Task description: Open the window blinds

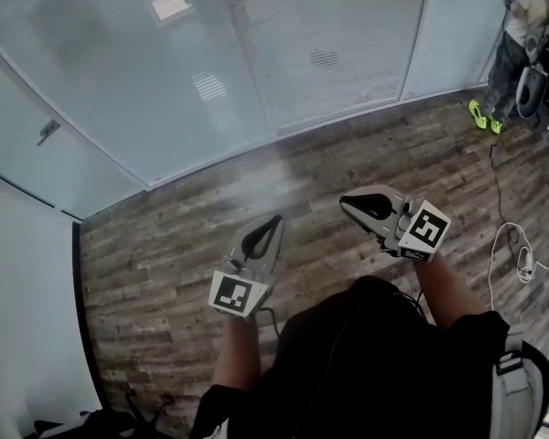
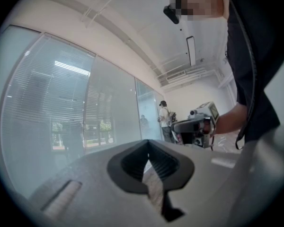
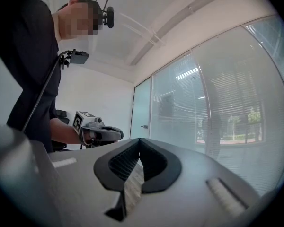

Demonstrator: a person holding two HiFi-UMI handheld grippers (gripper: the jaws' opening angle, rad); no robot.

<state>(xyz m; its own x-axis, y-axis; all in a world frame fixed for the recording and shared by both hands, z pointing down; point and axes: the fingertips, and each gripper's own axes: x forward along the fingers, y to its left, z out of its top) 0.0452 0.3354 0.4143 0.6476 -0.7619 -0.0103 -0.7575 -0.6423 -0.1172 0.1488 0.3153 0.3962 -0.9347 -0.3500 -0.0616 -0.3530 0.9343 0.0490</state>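
left gripper (image 1: 273, 219): my jaws are closed tip to tip with nothing between them, held level over the floor (image 1: 165, 263).
right gripper (image 1: 346, 203): same, jaws closed and empty, just beside the left, both pointing toward the glass.
blinds (image 1: 329, 53): slats are down across the panes of the glass wall (image 1: 119, 80) ahead of me, well apart from both sets of jaws. The outside shows only dimly through them.
control: I can't pick out a cord, wand or knob in any view. The only fitting I see is a handle (image 1: 48, 132) on the left panel, which looks like a door's.
bystander: a person (image 1: 522, 35) is far right by the glass, well clear of me.
step: approach, by my read. Nothing is touched and the blinds are not yet opened.
next: I need to close in on the glass and find the blind control. Then I open one set of jaws to fit it, clamp on, and pull or twist. Which one depends on the control type, and I can't tell that from here.
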